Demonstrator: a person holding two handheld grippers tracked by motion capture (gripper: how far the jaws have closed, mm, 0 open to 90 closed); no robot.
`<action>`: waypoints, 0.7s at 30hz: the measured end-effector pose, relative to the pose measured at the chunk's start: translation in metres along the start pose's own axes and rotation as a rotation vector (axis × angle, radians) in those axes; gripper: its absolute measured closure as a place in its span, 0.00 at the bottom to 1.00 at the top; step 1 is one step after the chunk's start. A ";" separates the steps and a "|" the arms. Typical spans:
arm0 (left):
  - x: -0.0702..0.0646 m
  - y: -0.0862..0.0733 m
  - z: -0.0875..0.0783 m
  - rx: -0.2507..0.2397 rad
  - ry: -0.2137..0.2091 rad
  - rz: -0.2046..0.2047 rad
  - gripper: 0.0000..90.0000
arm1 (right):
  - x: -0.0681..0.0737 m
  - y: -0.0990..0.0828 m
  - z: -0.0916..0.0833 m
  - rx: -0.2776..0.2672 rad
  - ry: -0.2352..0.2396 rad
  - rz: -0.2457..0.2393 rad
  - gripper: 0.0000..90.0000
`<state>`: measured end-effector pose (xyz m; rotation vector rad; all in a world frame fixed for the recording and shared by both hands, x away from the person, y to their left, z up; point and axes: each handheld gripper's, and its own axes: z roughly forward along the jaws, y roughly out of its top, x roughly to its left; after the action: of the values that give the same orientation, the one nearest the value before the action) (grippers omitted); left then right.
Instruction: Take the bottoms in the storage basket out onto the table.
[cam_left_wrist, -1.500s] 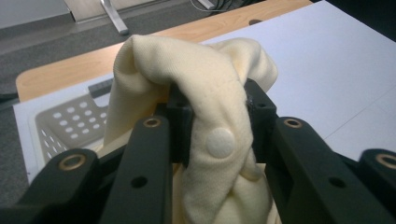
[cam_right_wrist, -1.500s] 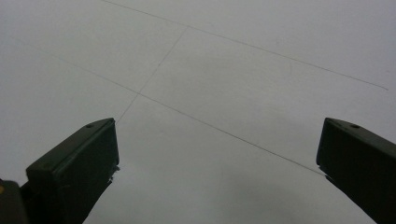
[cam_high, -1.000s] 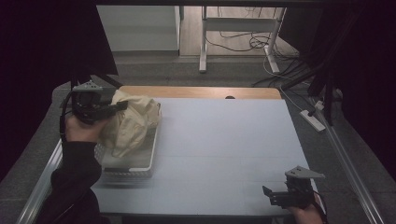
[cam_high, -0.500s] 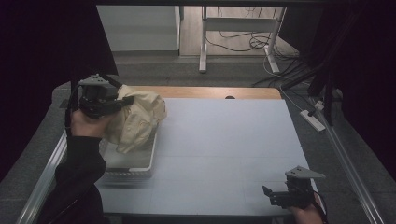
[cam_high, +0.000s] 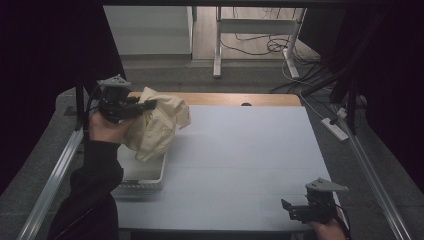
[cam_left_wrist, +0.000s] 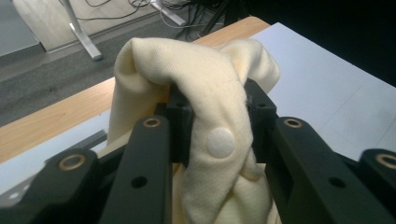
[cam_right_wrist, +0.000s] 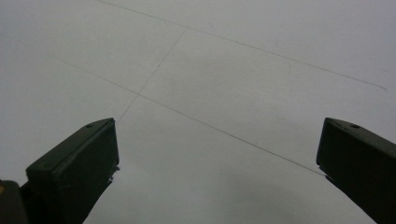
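A cream cloth garment (cam_high: 157, 125) with a round white snap button (cam_left_wrist: 220, 142) hangs bunched from my left gripper (cam_high: 145, 106), which is shut on a thick fold of it above the white basket (cam_high: 147, 176) at the table's left. In the left gripper view the cloth (cam_left_wrist: 210, 93) bulges up between the two black jaws and drapes over them. My right gripper (cam_high: 292, 210) rests low near the table's front right corner, jaws wide open with only bare table between them (cam_right_wrist: 217, 154).
The pale grey table top (cam_high: 250, 160) spreads between the two grippers, with a wooden strip (cam_high: 240, 99) along its far edge. Metal rails run down both sides. Beyond the table stand a desk frame (cam_high: 217, 45) and floor cables.
My left gripper has lifted the cloth up and to the right, pulling more of it out of the basket. The right gripper has stayed in place.
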<state>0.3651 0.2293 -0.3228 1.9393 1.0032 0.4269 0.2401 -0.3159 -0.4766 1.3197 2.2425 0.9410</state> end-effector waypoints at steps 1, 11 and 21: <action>-0.002 0.002 0.002 0.003 -0.003 0.005 0.77 | 0.000 0.000 0.000 0.000 0.000 0.000 0.00; -0.016 0.013 0.020 0.013 -0.037 0.027 0.77 | 0.000 0.000 0.000 0.000 0.001 -0.001 0.00; -0.029 0.023 0.035 0.007 -0.070 0.041 0.77 | 0.000 0.000 0.000 -0.003 0.002 -0.003 0.00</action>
<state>0.3799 0.1811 -0.3203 1.9707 0.9223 0.3762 0.2397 -0.3160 -0.4764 1.3141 2.2430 0.9444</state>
